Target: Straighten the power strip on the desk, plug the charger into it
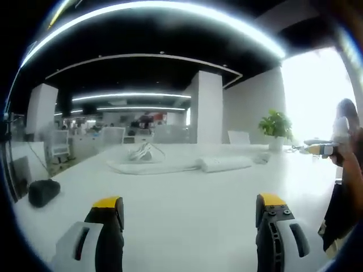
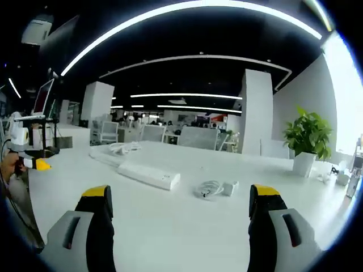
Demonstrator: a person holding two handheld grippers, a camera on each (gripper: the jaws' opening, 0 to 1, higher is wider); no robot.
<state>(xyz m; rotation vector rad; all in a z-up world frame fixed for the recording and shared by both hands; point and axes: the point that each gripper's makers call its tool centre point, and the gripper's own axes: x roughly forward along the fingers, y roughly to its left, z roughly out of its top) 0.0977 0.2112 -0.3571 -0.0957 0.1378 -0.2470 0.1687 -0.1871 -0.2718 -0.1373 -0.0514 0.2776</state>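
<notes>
Hovering low over the white bench [image 2: 187, 238], you have both tools empty and spread wide, so nothing is gripped yet and either hand is free to start. Your right tool [image 2: 178, 207], yellow-tipped black jaws, points straight at the work: the long white plastic power strip [image 2: 148, 174] lies flat just ahead, angled across the bench rather than square to its edge, which is likely the skew you need to fix. Its white cable [image 2: 122, 148] trails back to a loose heap behind it. Right of the strip, apart from it, sits the small white charger block [image 2: 228, 188] with its coiled white cord [image 2: 210, 188], unplugged and lying on the bench.

Your left tool [image 1: 190, 207], same yellow-tipped black jaws, sits farther off, facing the same strip [image 1: 225, 163] from the other side, with the charger [image 1: 262, 158] beyond the strip's right end. That spacing suits a two-hand job: one tool to steady or turn the strip, the other to carry the charger.

Off to the left lies a dark rounded pouch-like object [image 1: 43, 192]; what it is I cannot tell. A green potted plant in a white pot [image 2: 307, 141] stands at the far end of the bench, clear of the work. Beyond that there are office desks and chairs.
</notes>
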